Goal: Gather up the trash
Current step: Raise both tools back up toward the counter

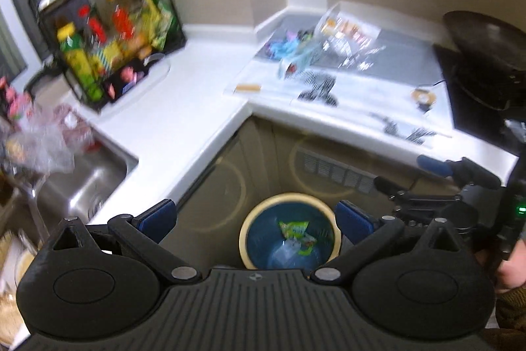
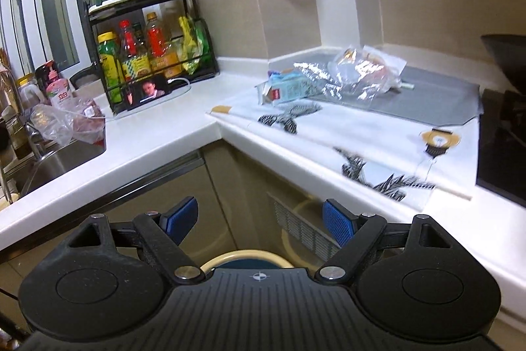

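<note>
Now your left gripper (image 1: 254, 219) and right gripper (image 2: 259, 219) both have fingers released, empty. Wrappers (image 1: 296, 236) lie in the bin (image 1: 250, 227); more trash (image 2: 345, 74) remains on the table (image 2: 171, 134).

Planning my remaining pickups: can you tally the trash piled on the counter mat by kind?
Clear plastic bag: 1
Silver foil wrapper: 1
Light blue carton: 1
Total: 3 that can be told apart; smaller bits may be hidden in the pile.
</note>
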### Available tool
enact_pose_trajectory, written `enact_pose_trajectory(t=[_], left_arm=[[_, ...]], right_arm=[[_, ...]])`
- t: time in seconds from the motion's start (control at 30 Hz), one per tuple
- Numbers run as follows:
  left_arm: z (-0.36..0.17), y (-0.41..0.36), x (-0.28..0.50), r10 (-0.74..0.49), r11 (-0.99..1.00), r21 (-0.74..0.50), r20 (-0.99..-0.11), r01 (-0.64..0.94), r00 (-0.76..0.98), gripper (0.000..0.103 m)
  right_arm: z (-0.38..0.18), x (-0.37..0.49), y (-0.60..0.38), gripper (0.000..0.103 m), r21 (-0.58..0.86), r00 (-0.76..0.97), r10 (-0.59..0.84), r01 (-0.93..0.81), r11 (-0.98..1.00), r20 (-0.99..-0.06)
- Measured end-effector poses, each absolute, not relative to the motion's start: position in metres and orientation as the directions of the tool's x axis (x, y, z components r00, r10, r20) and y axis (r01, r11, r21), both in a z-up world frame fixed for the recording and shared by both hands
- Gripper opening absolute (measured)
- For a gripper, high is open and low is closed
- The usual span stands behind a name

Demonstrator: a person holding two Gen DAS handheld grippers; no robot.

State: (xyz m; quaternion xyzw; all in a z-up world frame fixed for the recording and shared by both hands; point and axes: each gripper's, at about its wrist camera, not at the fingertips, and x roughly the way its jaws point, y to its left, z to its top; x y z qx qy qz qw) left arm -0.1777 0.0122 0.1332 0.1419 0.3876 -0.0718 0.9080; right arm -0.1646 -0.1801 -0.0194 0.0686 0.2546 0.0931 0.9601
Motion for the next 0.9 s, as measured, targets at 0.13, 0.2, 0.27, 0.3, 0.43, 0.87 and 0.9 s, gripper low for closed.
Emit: enact_pose_trajectory(t=[0.13, 0.2, 0.27, 0.3, 0.43, 0.87, 0.9], left_arm=[[0.152, -0.006, -0.190, -0.083, 0.929, 0.203, -0.699, 0.308, 0.711, 0.103], [0.159, -0.013, -0.196, -0.088, 0.922, 0.223, -0.674, 0.315, 0.734, 0.103], [0.163, -0.019, -0.200, -0.086, 0.916, 0.245, -0.655, 0.318, 0.751, 0.103], [0.165, -0.020, -0.201, -0.089, 0.915, 0.245, -0.653, 0.321, 0.752, 0.103], [0.171, -0.012, -0.202, -0.102, 0.923, 0.223, -0.644, 0.314, 0.758, 0.103], [0.186, 0.012, -0.198, -0.121, 0.947, 0.166, -0.612, 0.276, 0.782, 0.103], [0.185, 0.014, -0.198, -0.126, 0.945, 0.165, -0.612, 0.282, 0.781, 0.103]], right_arm=[[-0.015, -0.165, -0.184, 0.087, 0.169, 0.866, 0.192, -0.127, 0.977, -0.461], [-0.014, -0.164, -0.185, 0.087, 0.163, 0.869, 0.181, -0.118, 0.980, -0.459], [-0.014, -0.163, -0.186, 0.087, 0.161, 0.869, 0.176, -0.113, 0.980, -0.462], [-0.014, -0.163, -0.187, 0.088, 0.160, 0.870, 0.173, -0.110, 0.981, -0.462], [-0.014, -0.162, -0.187, 0.088, 0.157, 0.871, 0.162, -0.100, 0.983, -0.464], [-0.014, -0.157, -0.184, 0.088, 0.143, 0.872, 0.152, -0.095, 0.985, -0.465], [-0.014, -0.157, -0.184, 0.088, 0.143, 0.873, 0.150, -0.093, 0.985, -0.464]])
